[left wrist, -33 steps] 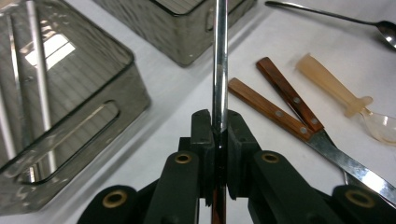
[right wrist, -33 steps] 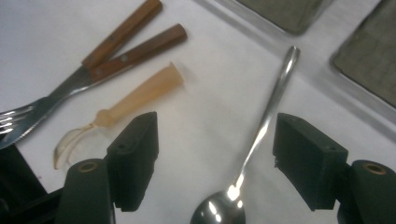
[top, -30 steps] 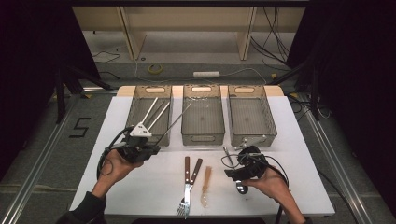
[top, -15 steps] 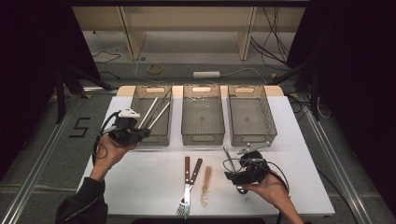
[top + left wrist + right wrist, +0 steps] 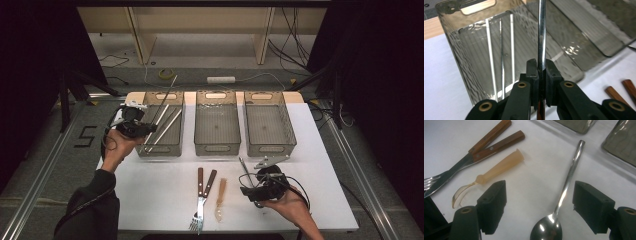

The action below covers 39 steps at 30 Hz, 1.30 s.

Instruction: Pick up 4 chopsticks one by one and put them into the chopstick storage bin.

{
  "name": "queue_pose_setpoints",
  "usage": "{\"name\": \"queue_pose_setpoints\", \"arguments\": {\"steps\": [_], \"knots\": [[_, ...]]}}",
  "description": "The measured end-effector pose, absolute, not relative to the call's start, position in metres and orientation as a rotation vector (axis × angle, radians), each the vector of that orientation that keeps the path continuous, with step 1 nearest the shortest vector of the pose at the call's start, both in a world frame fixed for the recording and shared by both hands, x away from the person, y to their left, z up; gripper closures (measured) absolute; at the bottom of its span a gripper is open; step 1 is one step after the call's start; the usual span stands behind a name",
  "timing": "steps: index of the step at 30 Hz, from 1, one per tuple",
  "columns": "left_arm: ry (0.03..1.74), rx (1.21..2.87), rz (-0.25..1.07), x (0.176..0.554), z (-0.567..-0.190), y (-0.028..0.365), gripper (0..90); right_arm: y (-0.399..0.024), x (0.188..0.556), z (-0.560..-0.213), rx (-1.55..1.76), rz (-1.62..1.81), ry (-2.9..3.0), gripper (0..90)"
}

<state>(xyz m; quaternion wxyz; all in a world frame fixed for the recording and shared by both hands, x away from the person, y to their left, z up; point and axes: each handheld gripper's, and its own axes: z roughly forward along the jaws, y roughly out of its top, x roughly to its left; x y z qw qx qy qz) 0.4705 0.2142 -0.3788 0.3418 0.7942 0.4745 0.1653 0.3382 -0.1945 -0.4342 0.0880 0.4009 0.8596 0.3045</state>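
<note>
My left gripper (image 5: 146, 127) hovers at the near left side of the left bin (image 5: 177, 100), shut on a long steel utensil handle (image 5: 168, 91) that slants up past the bin's far rim. In the left gripper view the jaws pinch this handle (image 5: 541, 37) over the bin (image 5: 466, 50), where two steel utensils (image 5: 489, 55) lie. My right gripper (image 5: 252, 186) rests low at the table's front right, open. Its fingers (image 5: 495, 195) stand either side of a steel spoon (image 5: 567, 183) lying flat on the table, without touching it.
A wooden-handled fork (image 5: 199, 192) and knife (image 5: 208, 182) lie crossed at the front middle, with a translucent beige plastic spoon (image 5: 220, 197) beside them. The middle bin (image 5: 217, 149) and right bin (image 5: 267, 148) stand at the back. The table's edge (image 5: 345, 210) is close to my right hand.
My left gripper has carried the steel utensil away from the front of the table, up and back to the left bin. My right gripper stayed over the spoon, shifting only slightly.
</note>
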Motion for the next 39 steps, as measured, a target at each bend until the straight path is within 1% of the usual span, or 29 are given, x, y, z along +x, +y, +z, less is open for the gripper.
{"name": "queue_pose_setpoints", "arguments": {"steps": [14, 26, 33, 34, 35, 38, 39], "knots": [[1.35, 2.058, 0.434, 0.506, -0.398, 0.215, 83.0, -0.193, 0.336, -0.436, 1.175, 0.909, 2.573, 28.1], [1.453, 2.034, 0.399, 0.518, -0.418, 0.224, 82.6, -0.193, 0.337, -0.437, 1.183, 0.904, 2.572, 28.1], [1.474, 2.03, 0.397, 0.521, -0.423, 0.223, 81.8, -0.192, 0.337, -0.438, 1.179, 0.9, 2.579, 28.1], [1.482, 2.027, 0.398, 0.521, -0.423, 0.222, 80.5, -0.191, 0.337, -0.438, 1.183, 0.901, 2.579, 28.1], [1.492, 2.017, 0.408, 0.521, -0.424, 0.222, 76.3, -0.191, 0.337, -0.438, 1.179, 0.9, 2.581, 28.1], [1.508, 1.985, 0.414, 0.522, -0.422, 0.222, 57.5, -0.191, 0.337, -0.438, 1.175, 0.902, 2.583, 28.1], [1.506, 1.982, 0.409, 0.521, -0.421, 0.222, 54.3, -0.191, 0.337, -0.438, 1.179, 0.901, 2.586, 28.1]]}}
